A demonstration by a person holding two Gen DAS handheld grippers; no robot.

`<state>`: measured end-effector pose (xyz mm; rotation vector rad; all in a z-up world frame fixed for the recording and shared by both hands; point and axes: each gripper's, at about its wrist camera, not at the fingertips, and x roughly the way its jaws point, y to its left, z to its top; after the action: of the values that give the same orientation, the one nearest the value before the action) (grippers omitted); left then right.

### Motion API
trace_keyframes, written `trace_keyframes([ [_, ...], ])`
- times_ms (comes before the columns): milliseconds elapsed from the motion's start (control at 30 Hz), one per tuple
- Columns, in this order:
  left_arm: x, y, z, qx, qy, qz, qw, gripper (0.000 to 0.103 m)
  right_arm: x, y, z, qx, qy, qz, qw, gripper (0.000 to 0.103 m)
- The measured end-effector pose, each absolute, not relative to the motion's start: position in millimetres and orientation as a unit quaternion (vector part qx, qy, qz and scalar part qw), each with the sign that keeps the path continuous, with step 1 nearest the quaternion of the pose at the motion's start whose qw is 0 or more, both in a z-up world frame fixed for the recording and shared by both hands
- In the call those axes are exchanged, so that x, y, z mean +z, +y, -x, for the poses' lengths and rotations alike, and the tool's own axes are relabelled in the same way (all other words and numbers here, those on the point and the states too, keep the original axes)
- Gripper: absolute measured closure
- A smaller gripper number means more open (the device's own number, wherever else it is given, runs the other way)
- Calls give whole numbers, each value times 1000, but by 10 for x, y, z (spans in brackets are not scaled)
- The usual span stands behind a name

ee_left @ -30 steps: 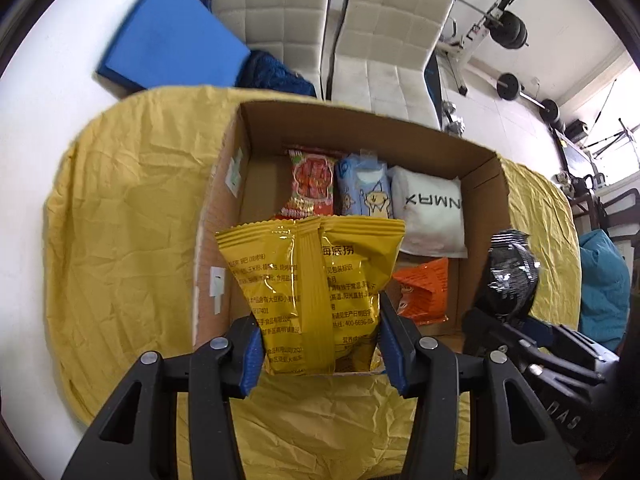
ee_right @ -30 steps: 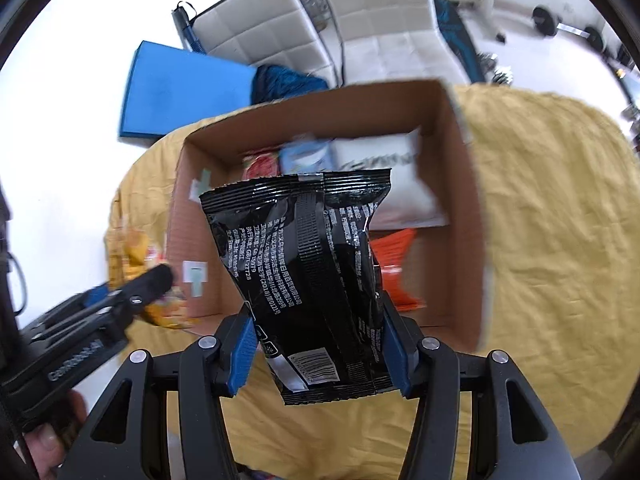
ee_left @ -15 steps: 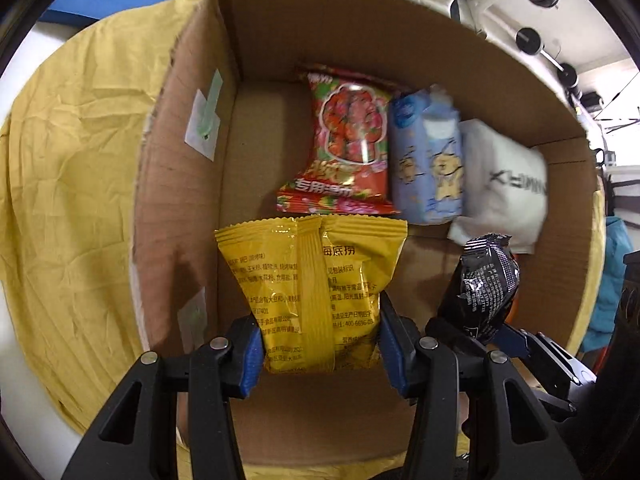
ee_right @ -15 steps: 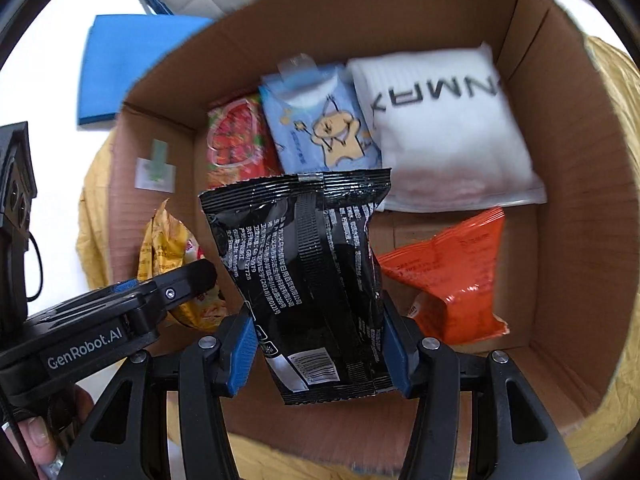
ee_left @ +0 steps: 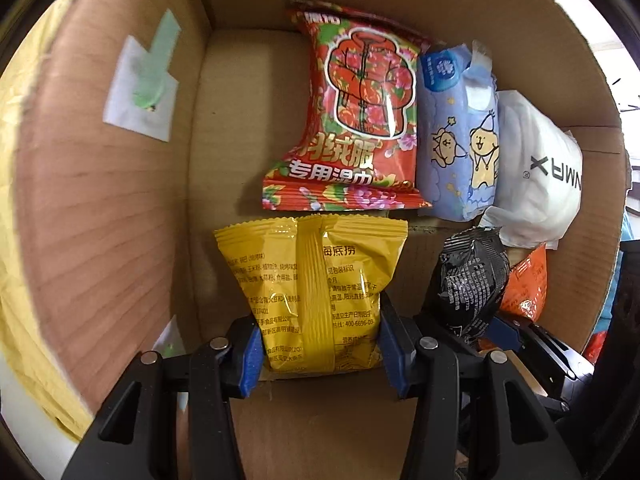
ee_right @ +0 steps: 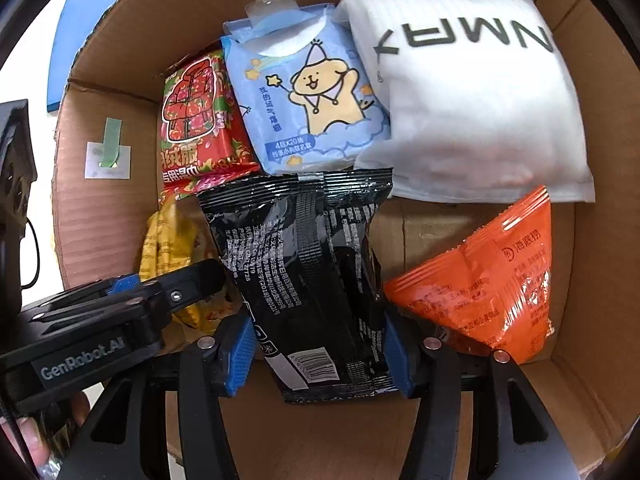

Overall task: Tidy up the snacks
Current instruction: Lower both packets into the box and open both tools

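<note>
My left gripper [ee_left: 320,354] is shut on a yellow snack bag [ee_left: 312,280], held low inside the cardboard box [ee_left: 120,200] near its left wall. My right gripper [ee_right: 318,360] is shut on a black snack bag [ee_right: 308,264], also down in the box, to the right of the yellow bag [ee_right: 168,240]. The black bag [ee_left: 468,280] shows in the left wrist view too. On the box floor lie a red pack [ee_left: 356,108], a blue wipes pack [ee_right: 304,92], a white pack [ee_right: 472,92] and an orange snack bag [ee_right: 488,276].
The box sits on a yellow cloth [ee_left: 16,200]. A white label with green tape [ee_left: 144,88] is stuck on the left wall. A blue mat [ee_right: 80,32] lies on the floor beyond the box. A person's fingers [ee_right: 28,440] hold the left gripper body [ee_right: 80,340].
Both grippers have moved forward and down from above the cloth into the box, each still holding its bag. The packs on the box floor now look much closer.
</note>
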<state>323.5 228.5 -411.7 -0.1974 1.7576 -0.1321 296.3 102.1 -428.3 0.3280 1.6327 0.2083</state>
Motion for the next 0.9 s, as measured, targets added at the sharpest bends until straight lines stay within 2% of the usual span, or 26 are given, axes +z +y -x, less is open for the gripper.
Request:
trace_keyframes([
  [167, -4175, 2292, -3251, -67, 777, 93, 619, 55, -4299, 1107, -3053, 101, 735, -141, 656, 41],
  [233, -4176, 2310, -3249, -70, 780, 101, 614, 52, -4297, 1127, -3080, 104, 738, -142, 652, 40],
  [467, -4164, 2406, -3201, -68, 787, 108, 604, 51, -4199, 1139, -3139, 106, 741, -123, 651, 37],
  [900, -3590, 2210, -3015, -31, 741, 39, 669, 51, -3651, 930, -3028, 77, 718, -47, 690, 37],
])
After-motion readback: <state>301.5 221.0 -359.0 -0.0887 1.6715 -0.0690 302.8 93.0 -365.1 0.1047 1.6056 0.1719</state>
